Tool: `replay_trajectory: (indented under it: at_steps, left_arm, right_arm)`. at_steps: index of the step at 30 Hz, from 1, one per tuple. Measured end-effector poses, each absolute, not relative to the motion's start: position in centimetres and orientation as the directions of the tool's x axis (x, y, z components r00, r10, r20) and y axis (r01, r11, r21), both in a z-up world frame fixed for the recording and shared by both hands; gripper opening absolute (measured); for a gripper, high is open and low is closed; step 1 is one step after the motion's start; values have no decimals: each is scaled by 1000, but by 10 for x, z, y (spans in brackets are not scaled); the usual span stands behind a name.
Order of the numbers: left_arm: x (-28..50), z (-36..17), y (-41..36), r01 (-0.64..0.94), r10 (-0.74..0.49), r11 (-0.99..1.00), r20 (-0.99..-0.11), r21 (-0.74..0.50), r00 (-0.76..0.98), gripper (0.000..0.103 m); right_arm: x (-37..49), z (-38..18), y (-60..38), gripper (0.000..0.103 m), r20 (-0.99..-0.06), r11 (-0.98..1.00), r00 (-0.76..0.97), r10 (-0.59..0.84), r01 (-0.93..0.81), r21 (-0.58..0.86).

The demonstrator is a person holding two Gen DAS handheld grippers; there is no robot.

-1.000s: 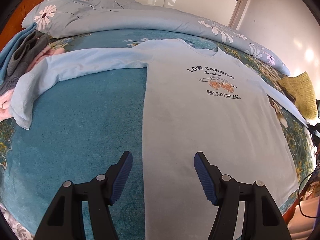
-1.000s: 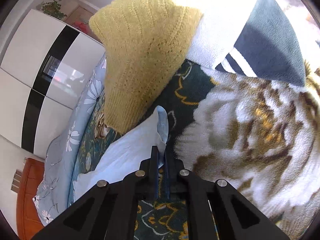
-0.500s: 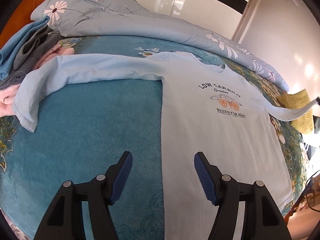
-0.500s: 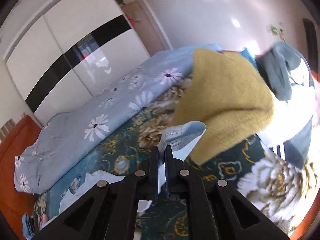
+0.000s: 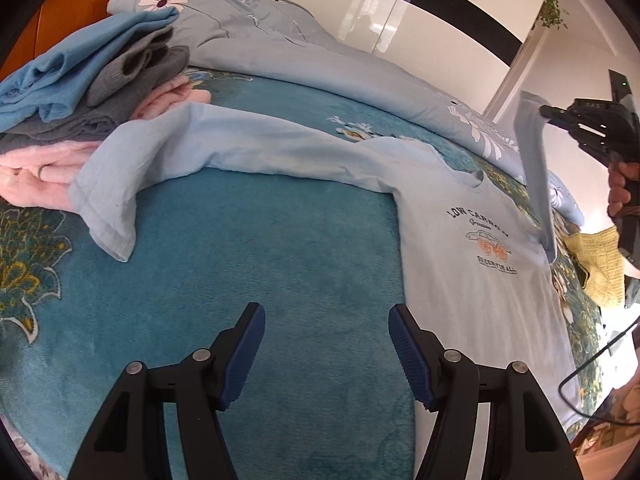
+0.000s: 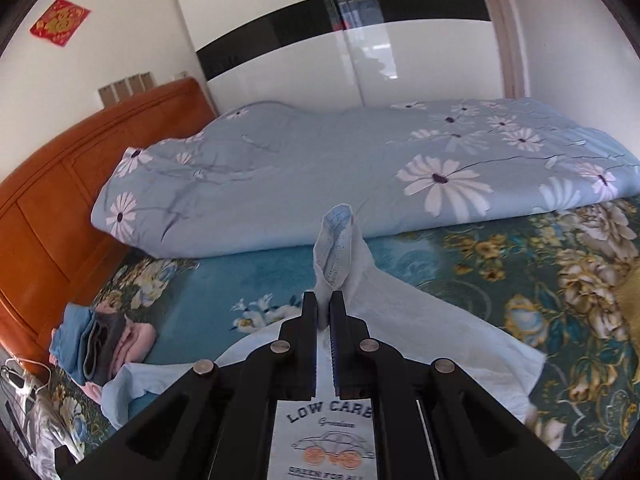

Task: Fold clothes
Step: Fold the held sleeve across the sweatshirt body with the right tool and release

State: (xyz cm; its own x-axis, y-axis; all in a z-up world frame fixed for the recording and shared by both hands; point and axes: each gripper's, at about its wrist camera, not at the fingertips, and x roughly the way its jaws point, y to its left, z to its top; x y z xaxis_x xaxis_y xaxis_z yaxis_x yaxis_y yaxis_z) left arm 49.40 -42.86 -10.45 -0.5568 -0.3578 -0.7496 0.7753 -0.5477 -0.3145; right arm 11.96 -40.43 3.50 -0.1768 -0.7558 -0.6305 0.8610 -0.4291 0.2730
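Note:
A light blue long-sleeved shirt with a "LOW CARBON" print lies face up on the teal bed blanket. Its left sleeve stretches out toward the clothes pile. My left gripper is open and empty, low over the blanket just left of the shirt's body. My right gripper is shut on the cuff of the right sleeve and holds it up above the chest print. In the left wrist view the lifted sleeve hangs from that gripper.
A pile of folded blue, grey and pink clothes sits at the left by the orange headboard. A rolled floral duvet lies along the far side. A yellow knit lies at the right edge. A black cable hangs at the right.
My right gripper lifted the right sleeve cuff off the bed edge and carried it up and inward over the shirt's chest. My left gripper stayed open and shifted left, off the shirt's body.

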Motion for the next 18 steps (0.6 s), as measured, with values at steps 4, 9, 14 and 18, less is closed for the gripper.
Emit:
replay_trajectory:
  at_steps: [4,9,14,18]
  left_arm:
    - [510,-114,-439,795,-356,-514,-763,-322,-539,69]
    - [521,-122,-447,808,-361,-502,-774,-309,-520,69]
    - [520,-122,-451,811,-369,-498,-772,-306,-518,69]
    - [512,-115,-452,807,-374,-508,-766,-303,-523,69]
  right_arm:
    - [164,-38,-459,6,-724,-387,-58,-688,873,297]
    - [201,-95,-483,6,-792,-360,1,-610,890,279]
    - [212,-106,-485,6,-800,-337,4,-600,906,257]
    - [218,-116,-491,9,-816,-316,38,-577,911,266]
